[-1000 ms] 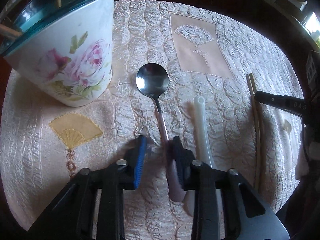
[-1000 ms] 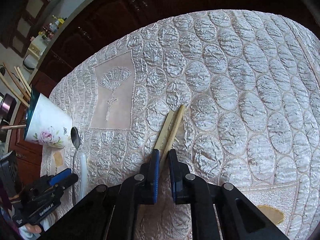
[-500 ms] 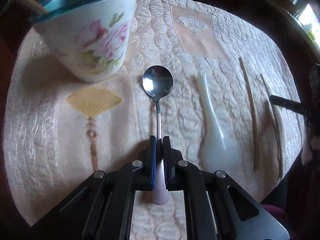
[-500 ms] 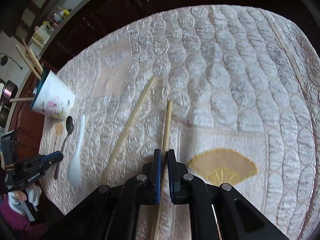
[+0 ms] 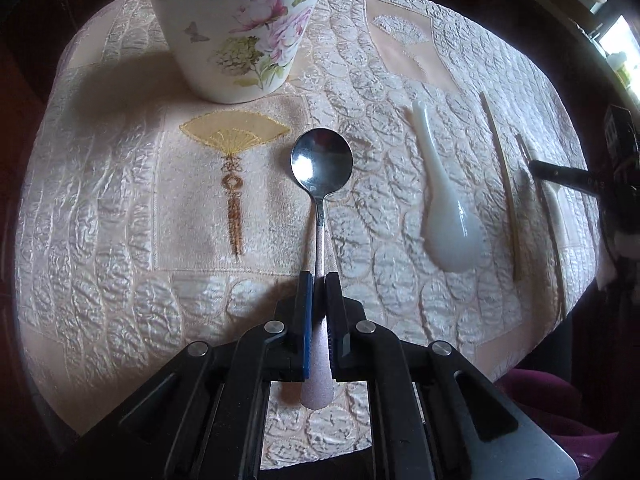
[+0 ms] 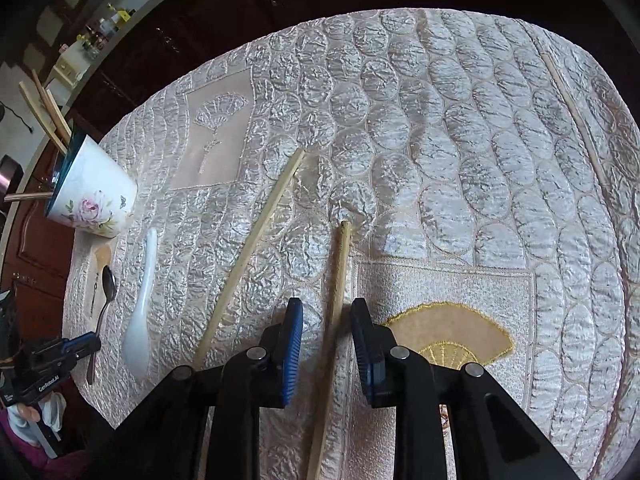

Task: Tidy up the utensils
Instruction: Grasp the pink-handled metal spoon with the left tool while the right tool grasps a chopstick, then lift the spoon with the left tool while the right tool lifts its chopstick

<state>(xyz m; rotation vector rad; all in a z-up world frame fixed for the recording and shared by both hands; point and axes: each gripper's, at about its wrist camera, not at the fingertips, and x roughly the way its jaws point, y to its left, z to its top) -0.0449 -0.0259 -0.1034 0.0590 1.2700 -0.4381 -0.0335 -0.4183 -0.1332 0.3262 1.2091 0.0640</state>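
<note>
My left gripper [image 5: 319, 280] is shut on the handle of the metal spoon [image 5: 321, 168], whose bowl points toward the floral cup [image 5: 236, 28]. The cup also shows in the right wrist view [image 6: 94, 196] with chopsticks standing in it. My right gripper [image 6: 325, 308] is open, its jaws on either side of a wooden chopstick [image 6: 338, 276] lying on the cloth. A second chopstick [image 6: 250, 244] lies to its left. A white ceramic spoon [image 5: 444, 204] lies between the metal spoon and the chopsticks.
A quilted cream tablecloth [image 6: 440, 120] covers the round table. Another thin stick [image 6: 576, 116] lies near the far right edge. Dark wooden cabinets stand beyond the table. My left gripper shows at the lower left of the right wrist view [image 6: 86, 344].
My left gripper closed on the metal spoon's handle and drew back from the cup. My right gripper opened and let go of the chopstick, which now lies on the cloth apart from the other one.
</note>
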